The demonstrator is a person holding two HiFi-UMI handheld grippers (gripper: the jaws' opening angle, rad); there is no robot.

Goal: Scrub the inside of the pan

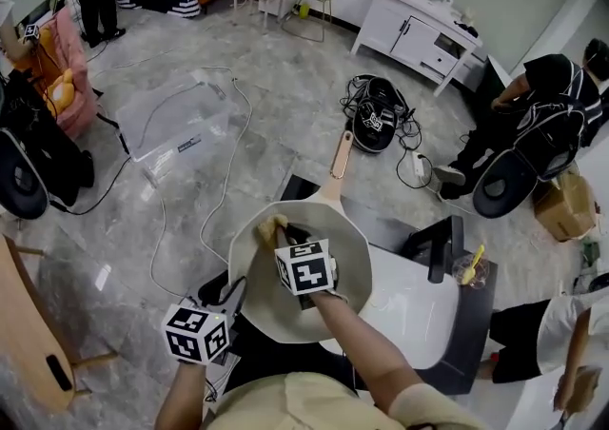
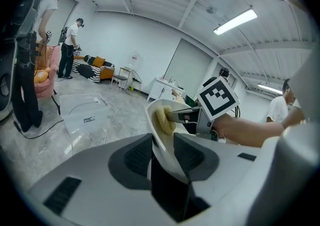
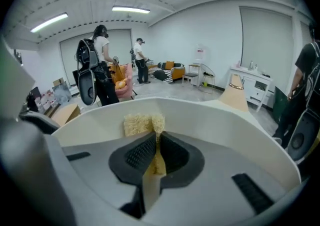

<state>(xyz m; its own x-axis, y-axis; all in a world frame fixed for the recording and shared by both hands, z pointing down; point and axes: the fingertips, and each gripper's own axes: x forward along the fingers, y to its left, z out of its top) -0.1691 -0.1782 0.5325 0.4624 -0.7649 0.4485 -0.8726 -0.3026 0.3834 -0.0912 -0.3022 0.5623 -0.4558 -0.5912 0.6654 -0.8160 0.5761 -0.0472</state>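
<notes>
A cream pan with a wooden handle is tilted over a white sink. My left gripper is shut on the pan's near-left rim; in the left gripper view the pan's wall runs between the pads of that gripper. My right gripper reaches into the pan and is shut on a yellow sponge. The sponge presses against the pan's inner wall just beyond the tips of the right gripper. From the left gripper view the sponge sits near the upper rim.
The white sink basin sits in a black counter under the pan. On the floor lie a clear plastic box, loose cables and a black bag. A white cabinet stands far back. People stand and sit around the edges.
</notes>
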